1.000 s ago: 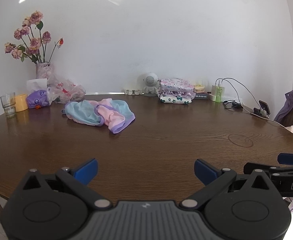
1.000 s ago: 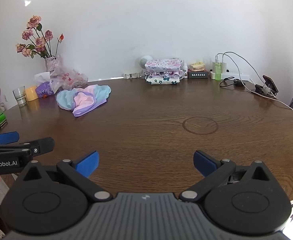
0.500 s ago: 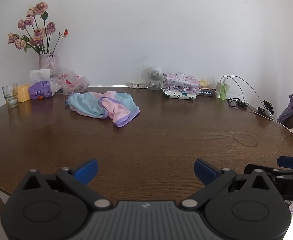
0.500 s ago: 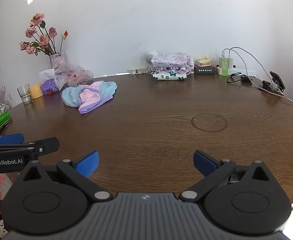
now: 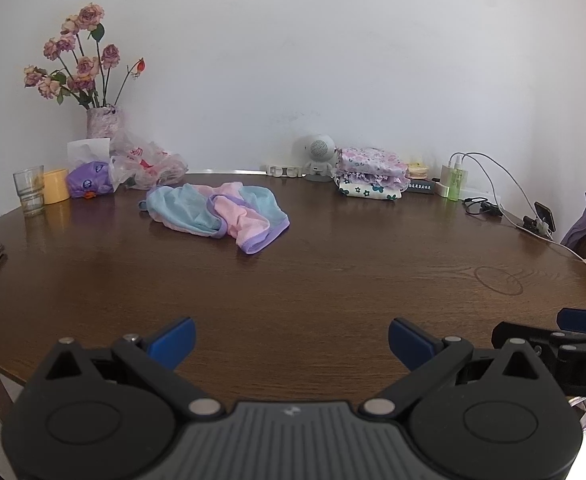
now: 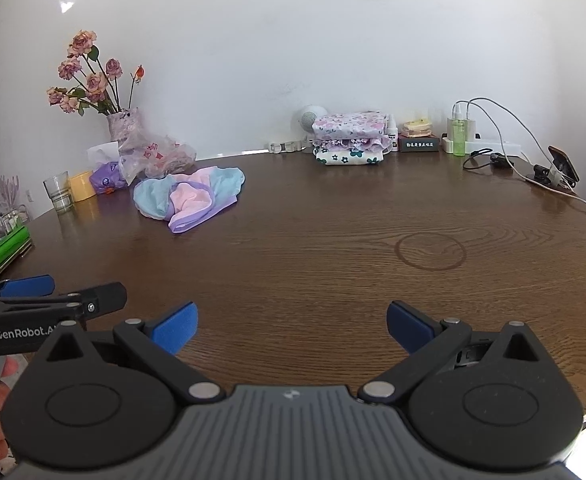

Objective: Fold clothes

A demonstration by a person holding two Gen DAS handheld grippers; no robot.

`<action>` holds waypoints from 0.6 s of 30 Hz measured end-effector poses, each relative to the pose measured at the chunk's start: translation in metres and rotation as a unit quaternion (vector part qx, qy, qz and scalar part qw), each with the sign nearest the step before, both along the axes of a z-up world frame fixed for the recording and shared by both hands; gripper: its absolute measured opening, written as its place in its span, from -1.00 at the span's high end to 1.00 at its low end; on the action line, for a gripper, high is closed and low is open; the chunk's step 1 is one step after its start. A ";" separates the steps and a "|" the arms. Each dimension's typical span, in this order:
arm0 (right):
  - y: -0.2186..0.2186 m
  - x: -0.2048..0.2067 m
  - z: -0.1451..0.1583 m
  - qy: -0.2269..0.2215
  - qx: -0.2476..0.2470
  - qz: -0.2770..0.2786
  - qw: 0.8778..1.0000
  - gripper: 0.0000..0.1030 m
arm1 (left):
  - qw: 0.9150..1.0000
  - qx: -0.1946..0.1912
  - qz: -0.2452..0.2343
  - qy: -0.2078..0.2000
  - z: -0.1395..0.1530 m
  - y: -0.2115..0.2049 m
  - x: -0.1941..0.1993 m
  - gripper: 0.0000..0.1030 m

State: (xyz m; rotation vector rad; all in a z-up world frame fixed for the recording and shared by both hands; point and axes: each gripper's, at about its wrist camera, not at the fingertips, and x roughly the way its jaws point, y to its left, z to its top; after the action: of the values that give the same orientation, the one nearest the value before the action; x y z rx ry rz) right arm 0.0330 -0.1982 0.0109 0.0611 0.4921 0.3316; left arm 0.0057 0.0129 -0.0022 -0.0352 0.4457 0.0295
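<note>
A crumpled garment (image 5: 217, 214) in light blue, pink and purple lies on the brown wooden table (image 5: 333, 280), far left of centre; the right wrist view shows the garment (image 6: 189, 196) too. A stack of folded floral clothes (image 5: 371, 174) rests at the back by the wall, also seen as the stack (image 6: 349, 140). My left gripper (image 5: 291, 340) hovers open over the near table edge, well short of the garment. My right gripper (image 6: 291, 324) is open too, beside the left, holding nothing.
A vase of flowers (image 5: 101, 120), plastic bag (image 5: 149, 166), glass (image 5: 29, 196) and yellow cup (image 5: 56, 186) crowd the back left. A small speaker (image 5: 319, 156), green bottle (image 5: 455, 184), cables and a phone on a stand (image 5: 543, 216) line the back right. Green item (image 6: 5, 248) at left edge.
Both grippers have moved forward and slightly up over the table, so the garment and the folded stack appear closer. Both stayed open and hold nothing.
</note>
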 end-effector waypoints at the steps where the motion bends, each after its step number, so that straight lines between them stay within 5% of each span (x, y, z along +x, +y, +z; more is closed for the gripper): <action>1: 0.001 0.000 0.000 0.000 -0.001 0.001 1.000 -1.00 | 1.000 0.000 0.000 0.000 0.000 0.001 0.000 -1.00; 18: 0.011 0.011 -0.002 0.008 -0.007 0.010 1.000 -1.00 | 1.000 0.000 0.004 0.006 -0.003 0.010 0.008 -1.00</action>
State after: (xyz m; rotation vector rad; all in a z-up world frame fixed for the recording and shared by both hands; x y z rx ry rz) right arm 0.0440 -0.1874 0.0092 0.0448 0.5106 0.3468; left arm 0.0138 0.0233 -0.0054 -0.0360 0.4582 0.0382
